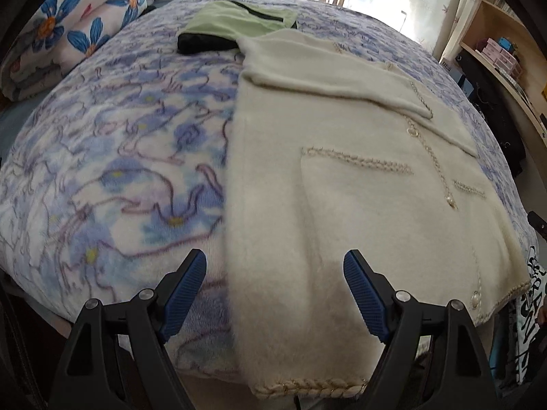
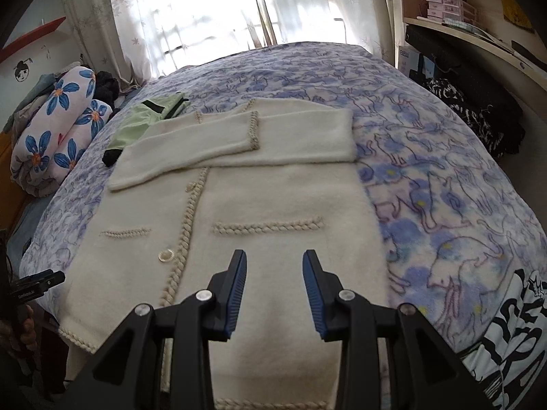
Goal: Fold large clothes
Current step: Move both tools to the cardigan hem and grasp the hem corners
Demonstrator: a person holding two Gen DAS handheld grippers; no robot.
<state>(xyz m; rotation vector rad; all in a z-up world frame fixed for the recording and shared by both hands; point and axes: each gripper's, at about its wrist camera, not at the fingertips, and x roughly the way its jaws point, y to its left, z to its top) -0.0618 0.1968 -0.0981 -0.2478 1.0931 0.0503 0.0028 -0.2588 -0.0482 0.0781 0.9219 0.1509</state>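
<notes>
1. The left gripper [image 1: 275,273] stands wide and empty above the hem of the cream cardigan [image 1: 307,177]; the right gripper [image 2: 274,273] is narrower, also empty.
2. The cardigan lies flat on the blue-patterned bed [image 1: 119,153]; both sleeves are folded across the chest; I judge the hem-to-collar fold remains.
3. Only the right view shows both sleeves crossed; a green garment [image 1: 239,20] lies beyond.
</notes>
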